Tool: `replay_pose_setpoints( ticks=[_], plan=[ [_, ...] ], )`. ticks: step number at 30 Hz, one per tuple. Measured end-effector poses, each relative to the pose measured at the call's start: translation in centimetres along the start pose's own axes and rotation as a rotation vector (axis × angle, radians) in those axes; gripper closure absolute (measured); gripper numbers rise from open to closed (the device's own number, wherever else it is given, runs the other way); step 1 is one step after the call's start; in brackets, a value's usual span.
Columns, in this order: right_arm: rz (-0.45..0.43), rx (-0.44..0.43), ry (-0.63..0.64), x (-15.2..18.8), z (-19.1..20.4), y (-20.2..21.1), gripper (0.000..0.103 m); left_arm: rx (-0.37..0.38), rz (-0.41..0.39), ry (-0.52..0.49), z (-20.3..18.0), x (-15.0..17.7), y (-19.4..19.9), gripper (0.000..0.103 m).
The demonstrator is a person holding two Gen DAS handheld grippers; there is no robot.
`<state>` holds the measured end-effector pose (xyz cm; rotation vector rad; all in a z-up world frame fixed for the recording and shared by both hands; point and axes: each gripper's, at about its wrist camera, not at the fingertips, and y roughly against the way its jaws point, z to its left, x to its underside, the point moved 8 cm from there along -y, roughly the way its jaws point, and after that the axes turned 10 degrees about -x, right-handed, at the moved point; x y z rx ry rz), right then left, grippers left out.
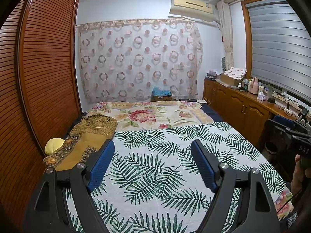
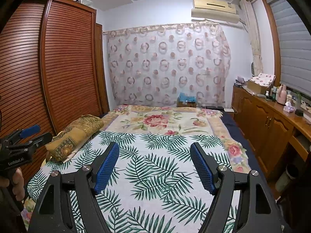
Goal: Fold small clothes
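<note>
- Small clothes: none can be told apart in either view; no garment lies between or just before the jaws, so the direction and long axis of the task's thing cannot be given.
- Left gripper (image 1: 152, 161): blue pads stand well apart with nothing between them; it hangs over the palm-leaf sheet (image 1: 155, 174), aimed slightly downward toward the centre of the frame.
- Right gripper (image 2: 154, 164): pads likewise well apart and empty, above the same sheet; it also shows at the right edge of the left view.
- Nearer arm: no judgement is possible while no garment is seen; the two grippers sit side by side at the near end of the bed.
- Candidate cloth: a folded brown patterned textile (image 1: 85, 139) lies at the left of both frames, beside the left gripper's side; whether it is clothing cannot be told. A yellow rounded item (image 1: 53, 145) touches its left end.
- Surface: the leaf sheet covers the near half of the bed; a floral blanket (image 1: 147, 114) covers the far half.
- Room: louvred wardrobe (image 1: 44, 73) at left, ring-patterned curtain (image 1: 140, 58) behind, wooden cabinet (image 1: 239, 106) and window blind (image 1: 279, 44) at right, air conditioner (image 1: 192, 6) at upper right.
</note>
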<state>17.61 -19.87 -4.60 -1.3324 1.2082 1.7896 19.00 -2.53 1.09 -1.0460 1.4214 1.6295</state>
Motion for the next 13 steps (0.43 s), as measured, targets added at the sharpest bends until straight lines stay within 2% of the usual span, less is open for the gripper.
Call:
replay_pose_setpoints(
  ticks=[13],
  plan=[
    [0.0,-0.002,-0.003,0.07,-0.07,0.04,0.026,0.0,-0.001,0.0,-0.27,-0.25,0.19,0.021]
  ],
)
